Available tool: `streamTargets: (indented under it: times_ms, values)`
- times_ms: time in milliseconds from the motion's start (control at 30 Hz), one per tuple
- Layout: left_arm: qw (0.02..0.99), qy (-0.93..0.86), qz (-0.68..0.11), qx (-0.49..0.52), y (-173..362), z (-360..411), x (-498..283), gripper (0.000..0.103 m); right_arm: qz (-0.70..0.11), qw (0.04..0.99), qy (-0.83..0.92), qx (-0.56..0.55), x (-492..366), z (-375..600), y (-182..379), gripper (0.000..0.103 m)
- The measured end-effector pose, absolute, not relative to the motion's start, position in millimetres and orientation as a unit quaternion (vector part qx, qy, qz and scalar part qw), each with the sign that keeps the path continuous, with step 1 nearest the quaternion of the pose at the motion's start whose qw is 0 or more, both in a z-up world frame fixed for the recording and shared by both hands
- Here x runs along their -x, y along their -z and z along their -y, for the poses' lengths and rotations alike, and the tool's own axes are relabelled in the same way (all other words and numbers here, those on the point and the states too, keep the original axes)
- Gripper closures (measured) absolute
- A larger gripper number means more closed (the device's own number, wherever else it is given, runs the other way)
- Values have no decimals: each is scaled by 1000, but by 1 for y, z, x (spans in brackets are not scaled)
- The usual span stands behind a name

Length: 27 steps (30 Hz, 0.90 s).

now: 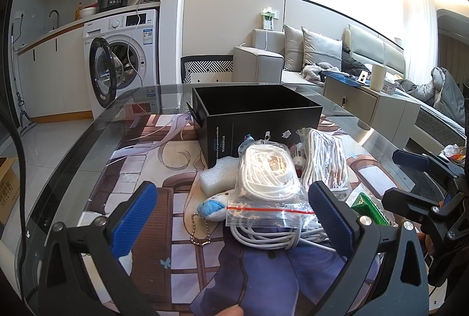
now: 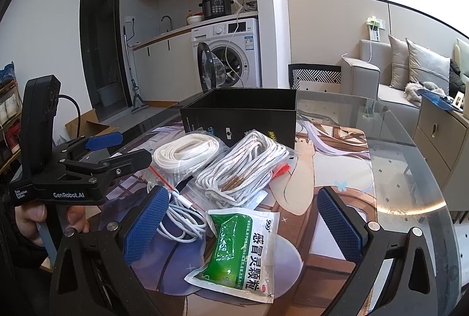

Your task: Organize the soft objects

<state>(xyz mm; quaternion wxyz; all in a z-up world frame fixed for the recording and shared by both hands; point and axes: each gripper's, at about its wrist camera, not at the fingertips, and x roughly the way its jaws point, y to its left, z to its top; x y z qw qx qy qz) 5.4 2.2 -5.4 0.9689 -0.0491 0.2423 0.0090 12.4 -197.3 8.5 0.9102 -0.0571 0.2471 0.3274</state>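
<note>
Black box [image 2: 240, 113], open-topped, nothing seen inside, far end of glass table [image 2: 410, 169]. Just in front of box: bagged white rope coil [image 2: 187, 153], bagged striped cord bundle [image 2: 243, 169] beside it on the right. Nearer still: loose white cable [image 2: 178, 219], green-and-white sachet [image 2: 237, 251], foam piece [image 1: 218, 173], blue plush keychain [image 1: 212, 207]. Left gripper [image 1: 231, 216] jaws wide, holding nothing, straddling rope coil bag and cable. Right gripper [image 2: 240, 225] jaws wide, holding nothing, straddling sachet. Likely step: first pick, nothing boxed yet. Next move probably: lower onto a soft item, close gently, lift over box rim.
</note>
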Motion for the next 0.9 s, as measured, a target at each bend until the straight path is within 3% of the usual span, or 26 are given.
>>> streamTargets:
  times_ms: [900]
  values:
    - [970, -9, -240, 47, 5, -2, -6, 0, -240, 914, -322, 52, -12, 199, -11, 0]
